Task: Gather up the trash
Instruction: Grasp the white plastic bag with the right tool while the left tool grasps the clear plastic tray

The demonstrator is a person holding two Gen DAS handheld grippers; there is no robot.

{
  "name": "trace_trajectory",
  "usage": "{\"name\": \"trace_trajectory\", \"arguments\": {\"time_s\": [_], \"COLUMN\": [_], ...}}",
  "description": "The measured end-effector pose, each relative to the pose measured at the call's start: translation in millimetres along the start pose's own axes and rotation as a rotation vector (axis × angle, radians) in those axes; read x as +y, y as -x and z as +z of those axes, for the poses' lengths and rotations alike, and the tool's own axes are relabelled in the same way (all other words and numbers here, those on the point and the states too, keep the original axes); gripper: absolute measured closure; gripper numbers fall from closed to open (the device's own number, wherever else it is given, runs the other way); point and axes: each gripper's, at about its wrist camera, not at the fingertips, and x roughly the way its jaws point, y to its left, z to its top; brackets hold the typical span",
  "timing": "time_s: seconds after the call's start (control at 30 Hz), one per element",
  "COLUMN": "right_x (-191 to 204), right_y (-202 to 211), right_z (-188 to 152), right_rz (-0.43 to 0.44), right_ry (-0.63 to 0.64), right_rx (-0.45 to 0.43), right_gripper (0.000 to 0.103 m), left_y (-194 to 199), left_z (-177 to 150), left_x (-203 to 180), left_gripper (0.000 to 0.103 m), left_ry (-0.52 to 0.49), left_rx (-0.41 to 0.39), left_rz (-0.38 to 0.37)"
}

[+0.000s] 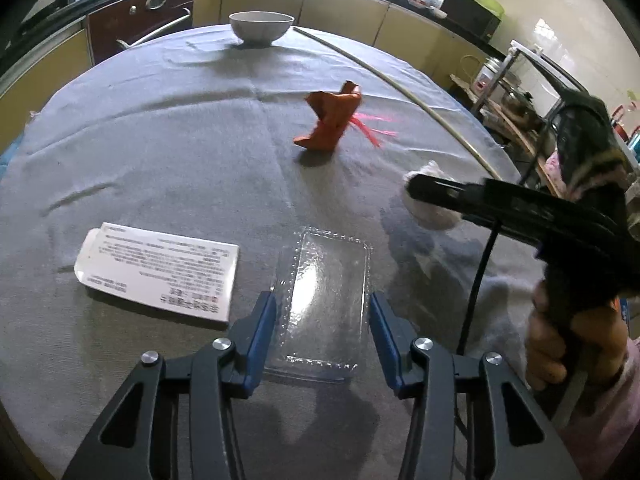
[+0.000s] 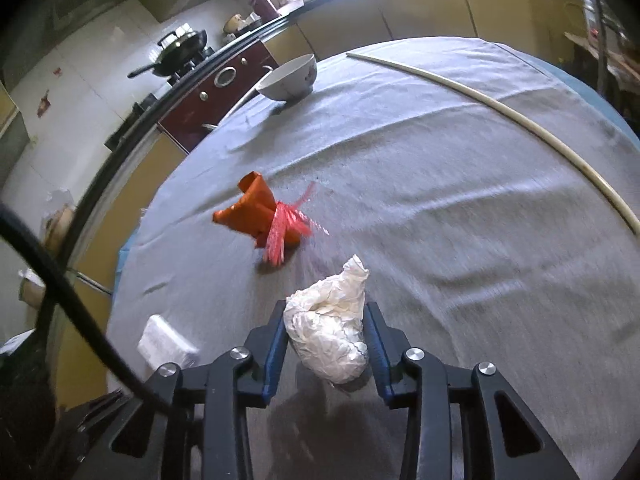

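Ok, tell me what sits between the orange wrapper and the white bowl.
Nothing: only bare grey cloth lies between the orange wrapper and the white bowl, clearest in the left wrist view.

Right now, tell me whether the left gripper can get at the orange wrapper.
Probably yes, but not at once: the left gripper straddles the clear plastic tray. Bare cloth lies between it and the orange wrapper, with nothing in the way.

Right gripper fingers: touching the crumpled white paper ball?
Touching. Right wrist view: both fingers of the right gripper press the paper ball's sides, no gap.
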Motion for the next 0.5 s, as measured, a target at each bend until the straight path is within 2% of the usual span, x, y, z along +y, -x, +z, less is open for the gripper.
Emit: {"name": "trace_trajectory", "arguments": {"time_s": [0.27,0.5], "right_x": [-9,-11], "right_y": [56,99], "right_z": [-35,-64], "right_rz": [0.062,0.068], "right_ry": [-0.024,-0.018], "right_rx": [-0.056,-0.110], "right_gripper": [0.063,0.063], "left_y": [9,29], "left_z": [-22,-33], "left_x": [-12,-28], "left_gripper": [0.055,0.055], "left_ry": [-0.010,-0.031], "left_rx": [-0.004,-0.035], "left_rz": [-0.025,-0.020]}}
